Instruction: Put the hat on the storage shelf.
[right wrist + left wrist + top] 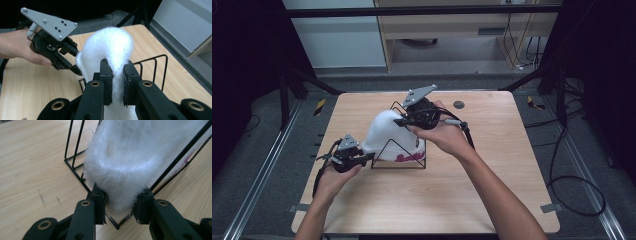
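The wire rack (398, 152) with the white furry hat (387, 131) over it stands mid-counter (492, 165), blocking the middle. Both claws crowd it: the left claw (371, 157) at its near-left corner, the right claw (399, 121) on top. Bare wood lies open on the near side, far left and right.

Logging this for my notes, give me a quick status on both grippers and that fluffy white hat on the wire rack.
Both grippers shut on white fluffy hat. Hat draped over black wire rack. Rack wires close beside left jaws.
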Tool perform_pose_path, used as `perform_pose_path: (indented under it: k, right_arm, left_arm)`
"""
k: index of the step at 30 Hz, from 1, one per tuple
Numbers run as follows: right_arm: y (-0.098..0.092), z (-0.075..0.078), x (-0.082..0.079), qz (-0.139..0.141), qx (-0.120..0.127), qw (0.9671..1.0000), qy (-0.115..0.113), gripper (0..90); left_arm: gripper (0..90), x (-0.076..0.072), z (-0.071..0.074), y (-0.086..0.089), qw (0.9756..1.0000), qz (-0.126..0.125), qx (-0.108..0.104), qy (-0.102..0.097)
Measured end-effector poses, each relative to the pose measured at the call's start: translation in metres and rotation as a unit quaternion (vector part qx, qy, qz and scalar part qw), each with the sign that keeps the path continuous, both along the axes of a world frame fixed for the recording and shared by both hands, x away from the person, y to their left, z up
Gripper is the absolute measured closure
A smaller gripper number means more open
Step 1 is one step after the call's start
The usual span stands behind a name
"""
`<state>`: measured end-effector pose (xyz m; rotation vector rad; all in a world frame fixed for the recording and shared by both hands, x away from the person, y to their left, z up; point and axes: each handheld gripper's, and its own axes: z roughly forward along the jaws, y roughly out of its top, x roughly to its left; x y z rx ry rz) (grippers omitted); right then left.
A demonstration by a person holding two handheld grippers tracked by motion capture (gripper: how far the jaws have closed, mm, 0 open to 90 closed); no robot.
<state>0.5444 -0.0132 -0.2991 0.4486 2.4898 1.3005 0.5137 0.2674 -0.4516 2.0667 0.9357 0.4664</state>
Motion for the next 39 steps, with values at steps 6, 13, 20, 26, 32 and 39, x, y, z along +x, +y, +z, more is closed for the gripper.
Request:
perform_pose_path:
  k: [6,13,20,26,32,39]
  right_arm:
    - [0.005,-0.004,-0.001,0.002,-0.002,1.0000,0.004,81.2]
    - [0.011,-0.006,-0.001,0.000,-0.006,1.0000,0.004,81.2]
    - [0.018,-0.011,-0.001,-0.002,-0.016,0.9998,0.008,78.4]
    - [0.016,-0.015,0.000,-0.014,-0.014,0.9997,0.013,63.0]
    - [-0.006,-0.015,-0.001,-0.030,0.016,0.9990,0.028,44.7]
    - [-0.034,-0.010,-0.003,-0.052,0.038,0.9976,0.025,36.8]
  left_arm:
    - [57.9,-0.008,-0.003,0.006,0.9998,0.002,-0.018,0.004]
    - [47.1,-0.022,0.006,0.027,0.9977,0.020,-0.064,-0.013]
    - [45.6,-0.022,0.015,0.042,0.9965,0.049,-0.064,-0.024]
    - [37.1,-0.021,0.018,0.047,0.9965,0.069,-0.036,-0.030]
    - [20.9,-0.018,0.015,0.049,0.9956,0.089,-0.001,-0.028]
    - [11.0,-0.017,0.012,0.053,0.9950,0.098,-0.004,-0.022]
